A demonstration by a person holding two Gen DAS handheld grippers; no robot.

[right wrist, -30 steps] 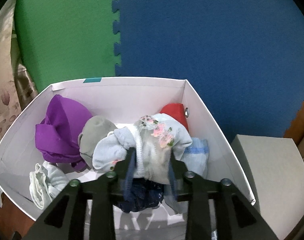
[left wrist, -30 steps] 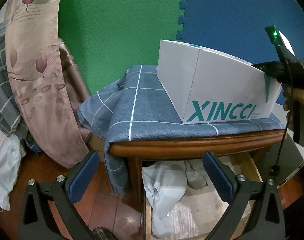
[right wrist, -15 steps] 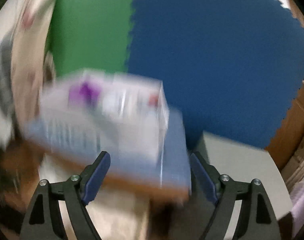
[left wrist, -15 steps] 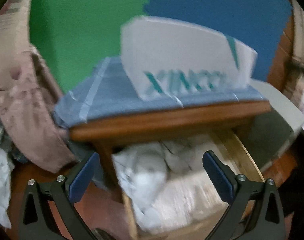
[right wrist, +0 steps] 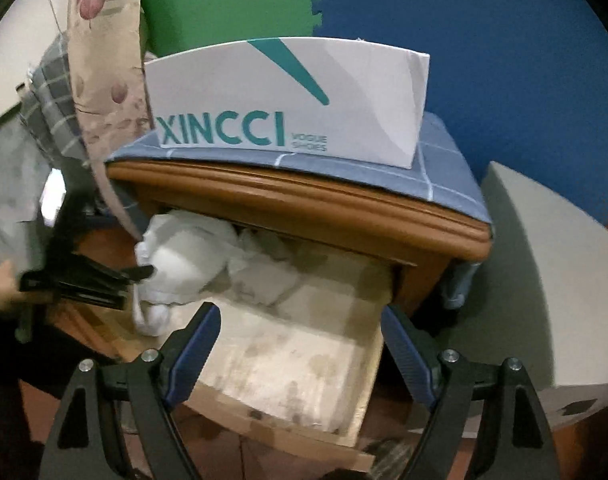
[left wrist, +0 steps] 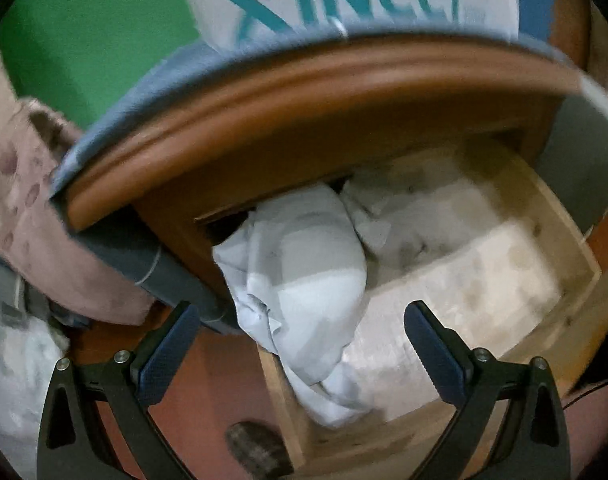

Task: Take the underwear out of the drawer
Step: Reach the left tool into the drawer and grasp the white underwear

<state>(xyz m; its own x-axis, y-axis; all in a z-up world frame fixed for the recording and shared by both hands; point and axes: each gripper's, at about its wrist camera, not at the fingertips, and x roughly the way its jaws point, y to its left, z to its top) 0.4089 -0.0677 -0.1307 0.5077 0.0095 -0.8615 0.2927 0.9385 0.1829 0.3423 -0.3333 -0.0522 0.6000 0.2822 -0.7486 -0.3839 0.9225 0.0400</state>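
The wooden drawer (right wrist: 368, 364) of the bedside table stands pulled out. A pale, whitish piece of underwear (left wrist: 304, 280) spills over the drawer's left side wall, with more crumpled pale garments (left wrist: 420, 216) behind it. My left gripper (left wrist: 302, 340) hangs open just above that piece, one finger on either side of it, not touching. In the right wrist view the underwear (right wrist: 184, 256) lies at the drawer's left end, and the left gripper (right wrist: 146, 271) reaches it from the left. My right gripper (right wrist: 300, 344) is open and holds nothing above the drawer's bare bottom.
A white XINCCI shoe box (right wrist: 288, 100) stands on the blue checked cloth (right wrist: 436, 168) over the table top. A grey block (right wrist: 544, 280) sits to the right, a flowered pillow (right wrist: 104, 60) and bedding to the left. A dark checked object (left wrist: 260, 448) lies on the red-brown floor.
My right gripper opened, let go of the garment in the box and swung down before the drawer. My left gripper sank toward the underwear on the drawer's side.
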